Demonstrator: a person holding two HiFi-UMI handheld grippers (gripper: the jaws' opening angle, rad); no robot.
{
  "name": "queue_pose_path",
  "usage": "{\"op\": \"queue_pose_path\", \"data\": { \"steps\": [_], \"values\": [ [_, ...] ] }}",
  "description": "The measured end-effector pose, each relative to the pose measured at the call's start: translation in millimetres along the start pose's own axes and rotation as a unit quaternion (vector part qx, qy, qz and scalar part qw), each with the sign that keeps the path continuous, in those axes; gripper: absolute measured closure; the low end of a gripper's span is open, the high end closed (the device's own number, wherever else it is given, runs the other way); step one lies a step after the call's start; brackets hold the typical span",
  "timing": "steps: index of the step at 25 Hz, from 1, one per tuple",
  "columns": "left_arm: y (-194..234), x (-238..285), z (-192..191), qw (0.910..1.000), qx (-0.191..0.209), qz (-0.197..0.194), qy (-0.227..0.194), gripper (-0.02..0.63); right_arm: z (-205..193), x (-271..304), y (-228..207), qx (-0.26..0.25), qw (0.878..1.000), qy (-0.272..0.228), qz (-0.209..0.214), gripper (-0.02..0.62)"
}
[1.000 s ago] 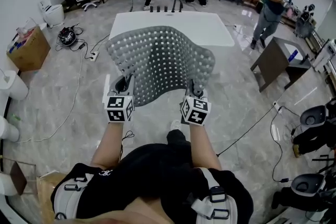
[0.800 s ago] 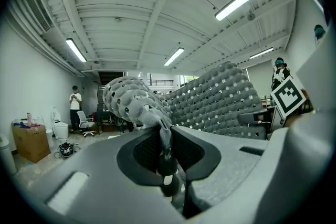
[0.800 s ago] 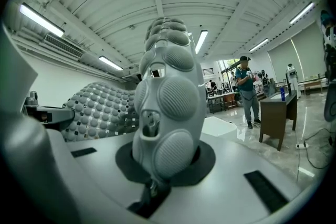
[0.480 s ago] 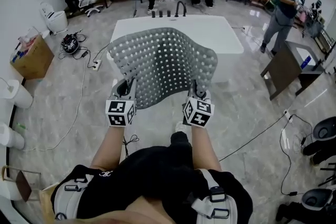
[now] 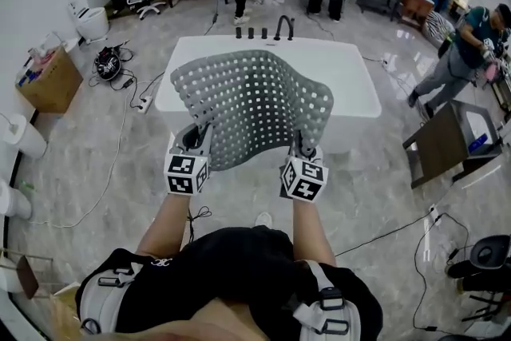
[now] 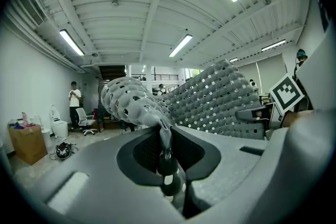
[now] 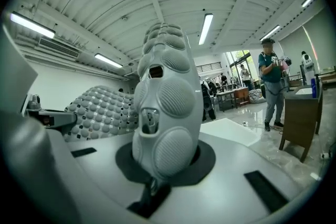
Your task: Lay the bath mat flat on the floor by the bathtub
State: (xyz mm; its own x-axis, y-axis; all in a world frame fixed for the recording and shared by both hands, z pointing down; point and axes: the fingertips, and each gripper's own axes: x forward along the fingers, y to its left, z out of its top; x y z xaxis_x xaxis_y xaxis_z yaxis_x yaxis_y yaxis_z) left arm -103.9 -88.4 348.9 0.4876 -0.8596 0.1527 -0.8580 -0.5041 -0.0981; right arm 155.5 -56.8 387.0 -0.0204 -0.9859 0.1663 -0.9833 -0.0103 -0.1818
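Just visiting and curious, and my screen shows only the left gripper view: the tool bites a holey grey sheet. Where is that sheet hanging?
Observer: In the head view the bath mat is held up in the air, between the person and a white bathtub, not on the floor.
Operator: What holds its other corner?
Observer: The right tool, shut on the mat's near edge.
Operator: Where are the tub's taps?
Observer: A black faucet stands on the far rim.
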Motion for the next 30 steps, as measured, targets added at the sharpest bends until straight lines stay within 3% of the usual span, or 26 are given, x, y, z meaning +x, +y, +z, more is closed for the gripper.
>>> {"op": "queue_pose_path", "data": {
  "steps": [6, 14, 23, 30],
  "values": [
    [6.2, 79.7, 6.8, 0.9997, -0.008, 0.012, 0.019, 0.555, 17.8, 77.5, -34.9, -0.003, 1.0, 0.023, 0.015, 0.574],
    [24.9, 134.5, -24.5, 0.9965, -0.026, 0.01, 0.079, 0.555, -1.1, 137.3, -49.7, 0.006, 0.997, 0.07, 0.013, 0.574],
    [55.9, 156.9, -62.4, 0.9908, -0.046, 0.012, 0.127, 0.555, -42.7, 170.0, -41.0, 0.017, 0.991, 0.131, 0.018, 0.574],
    [62.3, 153.1, -127.2, 0.9764, -0.074, 0.014, 0.203, 0.555, -105.6, 169.5, -37.9, 0.047, 0.976, 0.214, 0.015, 0.574]
  ]
}}
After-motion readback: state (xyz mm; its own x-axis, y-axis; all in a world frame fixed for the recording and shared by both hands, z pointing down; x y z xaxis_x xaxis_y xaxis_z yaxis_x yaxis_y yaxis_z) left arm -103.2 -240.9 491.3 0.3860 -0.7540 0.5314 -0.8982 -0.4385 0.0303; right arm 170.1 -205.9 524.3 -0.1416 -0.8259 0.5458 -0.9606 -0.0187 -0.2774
